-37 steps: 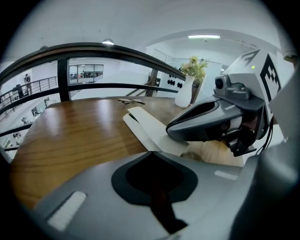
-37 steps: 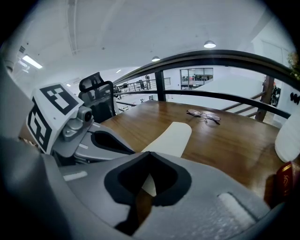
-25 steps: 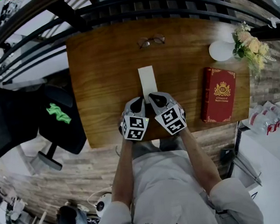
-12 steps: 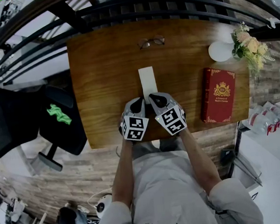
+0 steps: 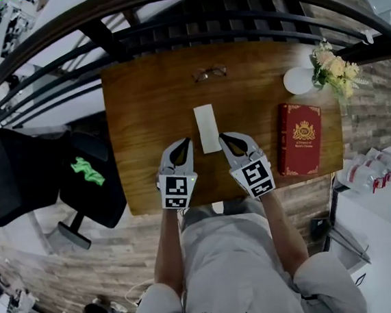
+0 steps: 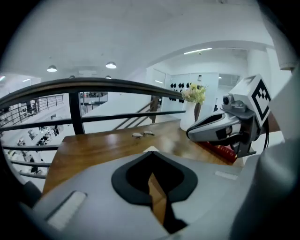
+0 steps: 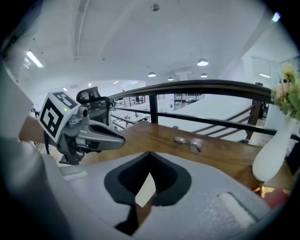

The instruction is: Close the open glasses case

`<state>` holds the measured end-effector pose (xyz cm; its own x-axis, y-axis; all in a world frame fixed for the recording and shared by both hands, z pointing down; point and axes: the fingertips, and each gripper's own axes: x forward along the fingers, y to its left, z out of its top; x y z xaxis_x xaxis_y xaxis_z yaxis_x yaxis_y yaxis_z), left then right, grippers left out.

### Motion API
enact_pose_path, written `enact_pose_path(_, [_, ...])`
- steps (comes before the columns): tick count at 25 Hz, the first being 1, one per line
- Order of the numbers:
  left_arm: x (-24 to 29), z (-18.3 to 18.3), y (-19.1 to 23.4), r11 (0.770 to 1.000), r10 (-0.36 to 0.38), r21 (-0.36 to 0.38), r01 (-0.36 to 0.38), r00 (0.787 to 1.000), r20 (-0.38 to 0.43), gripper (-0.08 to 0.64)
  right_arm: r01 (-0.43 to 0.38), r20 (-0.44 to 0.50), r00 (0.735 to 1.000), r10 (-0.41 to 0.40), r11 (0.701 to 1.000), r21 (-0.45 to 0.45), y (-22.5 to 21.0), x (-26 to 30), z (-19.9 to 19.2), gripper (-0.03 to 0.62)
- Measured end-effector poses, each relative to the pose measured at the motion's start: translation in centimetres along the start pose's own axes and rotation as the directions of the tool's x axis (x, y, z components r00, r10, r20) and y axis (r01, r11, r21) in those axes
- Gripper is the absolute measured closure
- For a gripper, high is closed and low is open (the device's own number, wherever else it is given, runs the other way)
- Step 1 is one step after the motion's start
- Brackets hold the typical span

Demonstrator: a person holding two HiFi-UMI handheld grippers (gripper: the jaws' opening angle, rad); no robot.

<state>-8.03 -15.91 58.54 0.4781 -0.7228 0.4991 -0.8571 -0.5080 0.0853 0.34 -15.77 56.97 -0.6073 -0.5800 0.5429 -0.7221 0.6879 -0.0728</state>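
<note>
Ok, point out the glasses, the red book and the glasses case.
glasses (image 5: 210, 73): head view, on the bridge.
red book (image 5: 301, 139): head view, middle of the cover.
glasses case (image 5: 207, 128): head view, middle of its top face.

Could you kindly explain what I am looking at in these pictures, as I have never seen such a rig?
No robot here: a person holds a gripping tool in each hand. The top-down picture comes from a head camera; the other two from cameras riding on each tool. On the wooden table lie a white glasses case, spectacles, a red book and a vase of flowers. The left tool and right tool sit either side of the case, jaws together, holding nothing.
</note>
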Motion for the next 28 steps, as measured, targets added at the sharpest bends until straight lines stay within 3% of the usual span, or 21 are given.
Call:
enact_pose_path(4, [-2.6, 4.4, 1.0, 0.999, 0.028, 0.02, -0.03, 0.993, 0.112, 0.54, 0.058, 0.106, 0.993, -0.056, 0.998, -0.021, -0.7, -2.8, 4.0, 0.589])
enact_pose_path(11, [-6.8, 10.7, 0.8, 0.997, 0.023, 0.068, -0.043, 0.963, 0.269, 0.54, 0.148, 0.251, 0.958, -0.139, 0.989, -0.018, -0.8, -7.0, 8.9, 0.59])
enact_pose_path(18, [-8.3, 13.1, 0.3, 0.995, -0.008, 0.096, -0.026, 0.942, 0.334, 0.54, 0.182, 0.291, 0.941, -0.171, 0.983, -0.012, -0.2, -8.0, 10.5, 0.59])
enact_pose_path(28, [-8.0, 12.9, 0.0, 0.992, -0.055, 0.123, 0.016, 0.946, 0.32, 0.54, 0.209, 0.299, 0.934, -0.197, 0.978, -0.009, 0.9, -8.1, 11.6, 0.589])
